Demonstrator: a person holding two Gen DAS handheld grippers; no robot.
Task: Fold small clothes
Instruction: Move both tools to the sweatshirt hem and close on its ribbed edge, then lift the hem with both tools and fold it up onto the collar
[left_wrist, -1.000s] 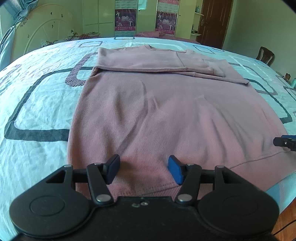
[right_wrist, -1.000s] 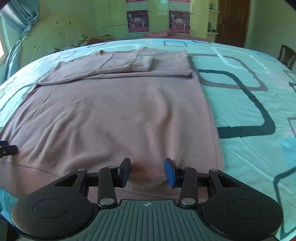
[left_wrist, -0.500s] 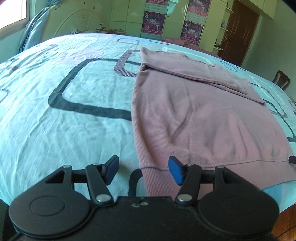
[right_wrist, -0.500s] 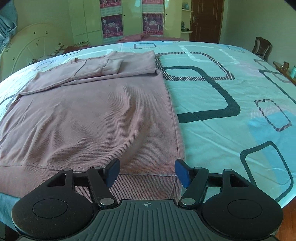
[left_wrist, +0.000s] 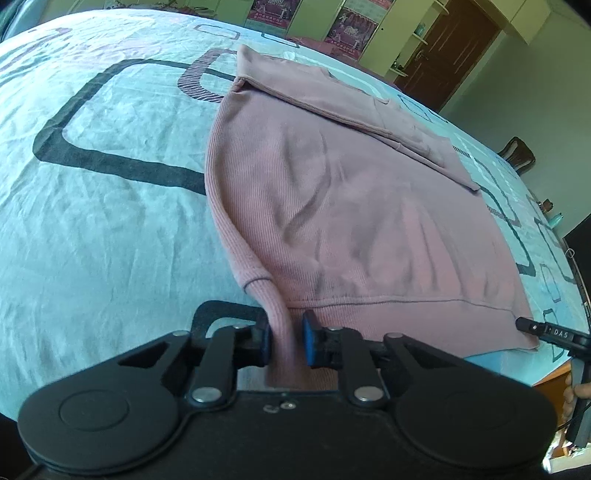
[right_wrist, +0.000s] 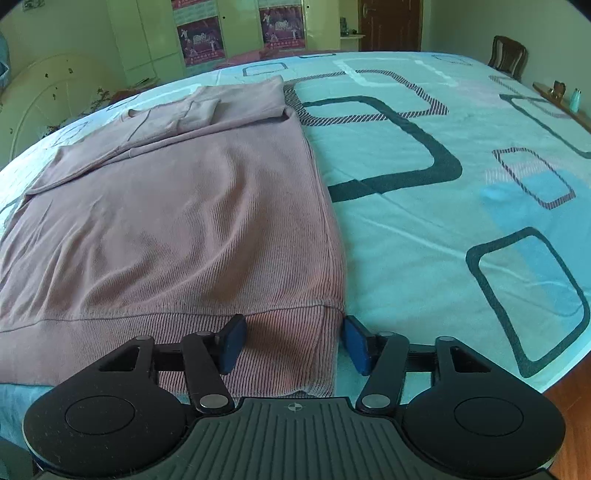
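A pink ribbed sweater (left_wrist: 354, 206) lies flat on the bed, sleeves folded across its top; it also shows in the right wrist view (right_wrist: 177, 229). My left gripper (left_wrist: 286, 341) is shut on the sweater's near left hem corner, which bunches up between the blue pads. My right gripper (right_wrist: 293, 345) is open and straddles the near right hem corner (right_wrist: 321, 347), its pads either side of the ribbed band. The right gripper's tip (left_wrist: 546, 332) shows at the right hem in the left wrist view.
The bed is covered by a light blue sheet with dark rectangles (right_wrist: 443, 206). The bed's near edge and wooden floor (right_wrist: 569, 413) lie at lower right. A chair (right_wrist: 508, 55) and a door (left_wrist: 454, 48) stand beyond the bed.
Both grippers moved outward from the hem's middle to its corners. The left gripper closed on the left corner and pinched the fabric up. The right gripper stayed open at the right corner.
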